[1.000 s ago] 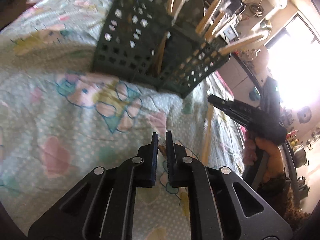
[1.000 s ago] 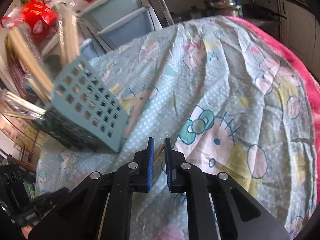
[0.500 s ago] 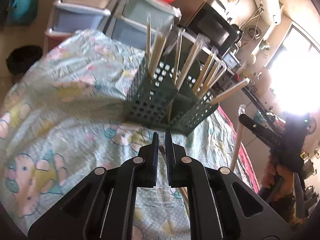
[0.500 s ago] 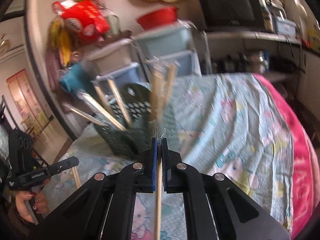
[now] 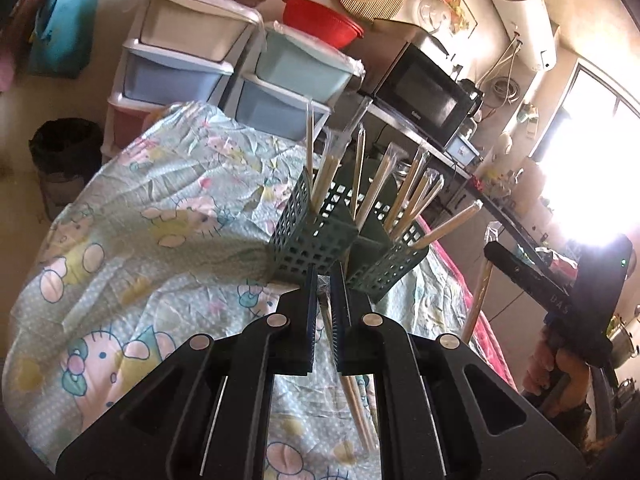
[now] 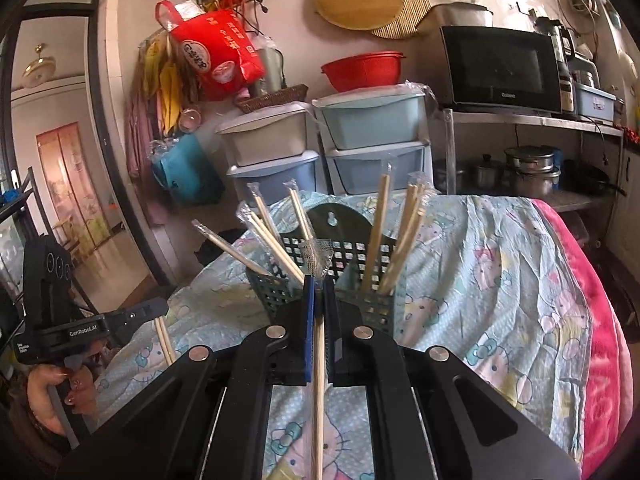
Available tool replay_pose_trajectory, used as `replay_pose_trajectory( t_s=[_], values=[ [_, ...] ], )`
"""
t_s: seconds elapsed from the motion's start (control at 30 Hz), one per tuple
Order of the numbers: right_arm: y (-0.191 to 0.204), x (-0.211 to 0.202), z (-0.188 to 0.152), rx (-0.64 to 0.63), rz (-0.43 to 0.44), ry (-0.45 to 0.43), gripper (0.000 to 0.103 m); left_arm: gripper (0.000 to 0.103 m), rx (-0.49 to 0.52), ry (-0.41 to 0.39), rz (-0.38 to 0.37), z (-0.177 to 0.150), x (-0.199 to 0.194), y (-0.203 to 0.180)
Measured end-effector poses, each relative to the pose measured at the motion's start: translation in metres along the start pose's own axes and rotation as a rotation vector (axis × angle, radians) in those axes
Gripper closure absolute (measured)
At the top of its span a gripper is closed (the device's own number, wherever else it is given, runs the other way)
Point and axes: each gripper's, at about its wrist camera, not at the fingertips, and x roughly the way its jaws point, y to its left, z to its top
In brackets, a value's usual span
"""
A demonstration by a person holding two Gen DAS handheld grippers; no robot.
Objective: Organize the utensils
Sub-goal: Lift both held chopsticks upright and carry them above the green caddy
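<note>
Holding a wrapped chopstick pair [image 6: 319,360] upright in the closed right gripper [image 6: 319,300], long axis pointing up-and-away, just near of the green caddy [image 6: 372,304], while the left gripper [image 5: 325,300], equally near, clamps another pair [image 5: 352,396].
</note>
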Motion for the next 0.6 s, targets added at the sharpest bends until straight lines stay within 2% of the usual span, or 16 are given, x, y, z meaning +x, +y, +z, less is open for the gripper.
replay_pose_trajectory(
  t_s=[0.6],
  values=[
    [0.032,-0.01,0.02,-0.06,0.036,-0.063,0.099,0.099,0.051,-0.043,-0.032,0.022,-0.014,-0.018]
  ],
)
